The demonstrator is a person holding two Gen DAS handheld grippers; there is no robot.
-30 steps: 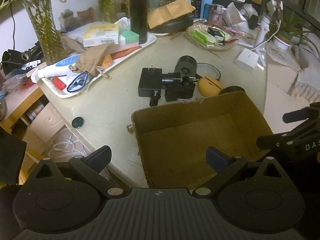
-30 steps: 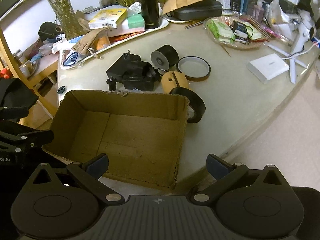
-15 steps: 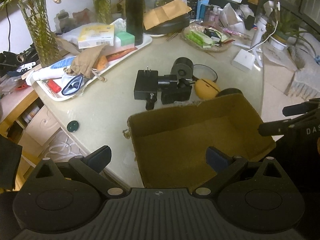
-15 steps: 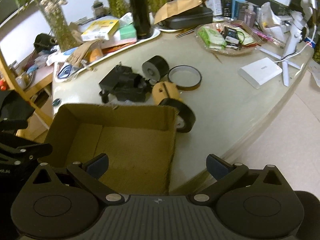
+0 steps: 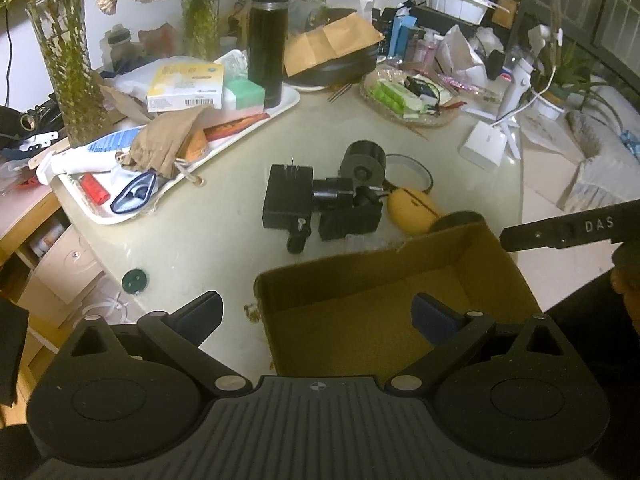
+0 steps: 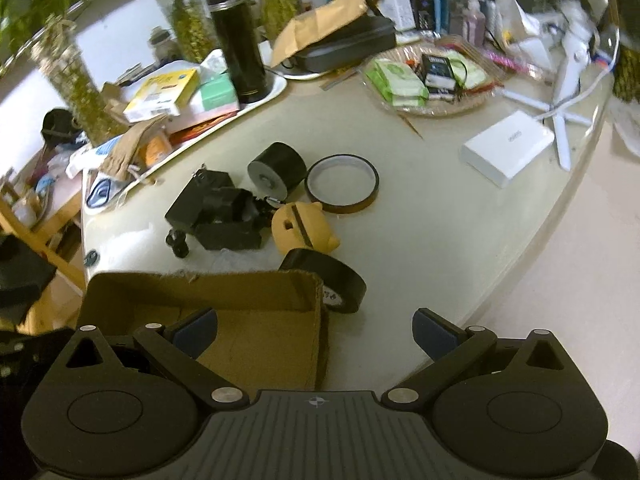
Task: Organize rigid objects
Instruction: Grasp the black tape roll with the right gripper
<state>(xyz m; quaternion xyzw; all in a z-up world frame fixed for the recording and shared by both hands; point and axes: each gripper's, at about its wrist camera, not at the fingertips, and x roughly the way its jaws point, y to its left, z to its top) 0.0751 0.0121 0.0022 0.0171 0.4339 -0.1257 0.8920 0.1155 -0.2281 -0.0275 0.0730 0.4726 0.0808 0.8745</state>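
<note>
An empty open cardboard box [image 5: 384, 316] [image 6: 248, 332] sits at the table's near edge. Behind it lie a black power adapter [image 5: 287, 196] [image 6: 200, 200], a black clamp block [image 5: 348, 216], a black cylinder [image 6: 276, 172], a brown tape ring [image 6: 342, 184], a yellow wooden piece [image 6: 302, 232] and a black tape roll [image 6: 332, 284] leaning at the box's right corner. My left gripper [image 5: 316, 316] is open and empty above the box's near left corner. My right gripper [image 6: 316, 332] is open and empty above the box's right wall.
A white tray [image 5: 280, 108] with boxes, a pouch and a black flask [image 5: 267, 40] stands at the back left. A basket of packets [image 6: 424, 80] and a white box [image 6: 508, 148] are at the right. A small green cap [image 5: 135, 281] lies near the left edge.
Both grippers pulled back and rose a little, so the table objects look farther away. The right view has swung right and is blurred. Nothing on the table has moved.
</note>
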